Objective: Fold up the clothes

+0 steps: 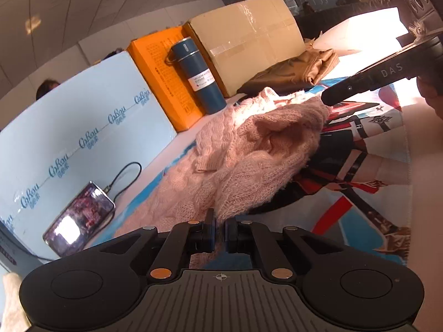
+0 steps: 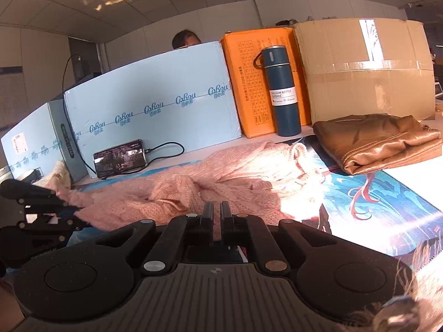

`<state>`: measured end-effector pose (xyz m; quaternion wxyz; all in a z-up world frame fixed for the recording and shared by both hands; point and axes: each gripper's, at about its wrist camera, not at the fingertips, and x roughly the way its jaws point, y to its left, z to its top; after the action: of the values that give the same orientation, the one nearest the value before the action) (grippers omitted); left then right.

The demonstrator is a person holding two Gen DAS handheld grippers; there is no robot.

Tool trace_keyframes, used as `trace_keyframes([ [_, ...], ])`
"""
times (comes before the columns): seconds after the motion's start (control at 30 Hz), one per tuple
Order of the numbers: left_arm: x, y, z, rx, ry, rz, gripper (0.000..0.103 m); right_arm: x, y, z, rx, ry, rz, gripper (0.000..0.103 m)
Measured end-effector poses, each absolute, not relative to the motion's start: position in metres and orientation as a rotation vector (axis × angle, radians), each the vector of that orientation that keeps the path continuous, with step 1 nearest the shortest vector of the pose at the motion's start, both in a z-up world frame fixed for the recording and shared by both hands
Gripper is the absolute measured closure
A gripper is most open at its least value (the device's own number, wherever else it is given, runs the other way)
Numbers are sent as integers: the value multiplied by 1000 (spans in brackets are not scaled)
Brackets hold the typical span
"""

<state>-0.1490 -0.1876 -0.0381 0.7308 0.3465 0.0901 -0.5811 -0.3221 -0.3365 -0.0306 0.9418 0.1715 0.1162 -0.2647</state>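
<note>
Pink knit sweater (image 1: 249, 149): rumpled on the printed mat (image 1: 368, 166) on the bench (image 2: 409, 170), mid-scene, one part lifted.

Left tongs (image 1: 220, 232): clenched on the sweater's near edge; knit shows between the pads.

Right tongs (image 2: 217, 218): clenched, grasping sweater fabric; in the left view their tip (image 1: 329, 99) meets the raised knit.

Brown folded garment (image 2: 379, 141): at the mat's far corner, apart from the sweater.

Containers along the back: cardboard box (image 2: 365, 69), taped closed; orange box (image 2: 243, 83), closed; blue box (image 2: 155, 96), closed; blue flask (image 2: 282, 91), upright, capped. Contents hidden in all.

Phone (image 2: 120, 157): leaning on the blue box, screen lit, cable attached.
</note>
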Motion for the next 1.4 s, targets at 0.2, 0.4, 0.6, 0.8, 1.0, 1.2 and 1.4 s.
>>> trace_keyframes([
  [0.2,-143,-164,-36,591,350,-1322,87,-329,-365,-34,494,233,-760,42],
  [0.4,-102,-116,0,183,379,-1172,30,-325,-388,-33,598,241,-813,31],
  [0.6,-31,-57,10,6,418,-571,24,-314,-401,-37,615,306,-868,26],
  [0.8,29,-59,-22,124,628,-548,19,-295,-413,-42,568,376,-855,28],
  [1.0,-3,-70,-21,249,505,-702,92,-284,-409,-42,510,415,-784,92],
  [1.2,-37,-21,32,28,310,-767,92,-316,-399,-14,478,279,-826,94],
  [1.4,-46,-7,23,64,352,-715,91,-328,-390,-12,443,318,-854,94],
])
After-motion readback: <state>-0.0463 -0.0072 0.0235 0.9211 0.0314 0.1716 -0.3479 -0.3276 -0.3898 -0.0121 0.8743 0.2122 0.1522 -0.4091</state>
